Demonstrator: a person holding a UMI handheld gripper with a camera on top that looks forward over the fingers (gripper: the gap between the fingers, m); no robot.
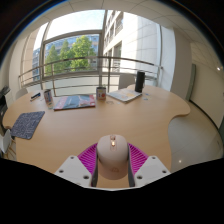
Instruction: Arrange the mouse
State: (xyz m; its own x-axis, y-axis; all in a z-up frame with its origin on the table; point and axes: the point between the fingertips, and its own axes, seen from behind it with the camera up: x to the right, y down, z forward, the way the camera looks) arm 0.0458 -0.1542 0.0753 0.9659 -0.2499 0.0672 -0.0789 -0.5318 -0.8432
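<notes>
I see my gripper (113,165) clamped on a pale rounded mouse (113,153), above the light wooden table (100,130) near its front edge.

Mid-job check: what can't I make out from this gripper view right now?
- Mouse: its sides, hidden by the hand-held gripper pads, so contact is unclear.
- Mouse near end and underside: cut off behind the fingers.
- Items at the table's far edge: too small to identify.
- Mousepad: print unreadable.

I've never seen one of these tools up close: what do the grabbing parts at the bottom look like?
The handheld two-finger gripper has jaws made of two pale, whitish angular fingers, each lined on its inner face with a ribbed magenta pad. No cables, markings or sleeves show.
</notes>
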